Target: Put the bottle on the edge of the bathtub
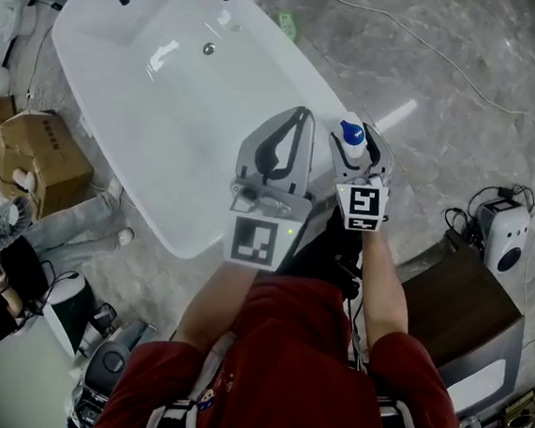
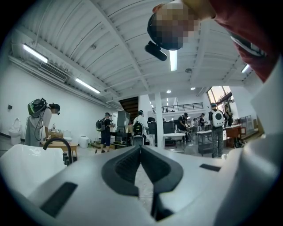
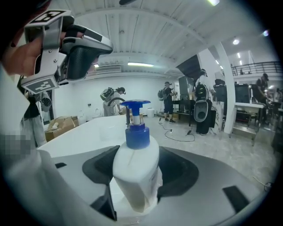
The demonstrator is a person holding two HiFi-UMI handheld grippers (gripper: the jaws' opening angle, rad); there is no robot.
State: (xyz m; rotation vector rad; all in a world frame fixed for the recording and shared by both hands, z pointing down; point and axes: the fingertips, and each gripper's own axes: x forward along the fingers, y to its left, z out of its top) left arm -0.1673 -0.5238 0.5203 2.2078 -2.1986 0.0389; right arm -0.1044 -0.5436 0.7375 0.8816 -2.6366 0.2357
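The right gripper (image 1: pixel 357 146) gripped the white plastic, blue-pump bottle (image 3: pixel 135 167) upright over the glossy white bathtub (image 1: pixel 309 71) rim just ahead, with the left gripper (image 1: pixel 298 117) beside it closed and empty; placement was judged pending, requiring a level lowering before release.

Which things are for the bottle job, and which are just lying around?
For the job:
- pump bottle
- right hand-held gripper, clamped on it
- white bathtub

Just lying about:
- cardboard box
- small white machine
- black cables
- left hand-held gripper, shut and empty
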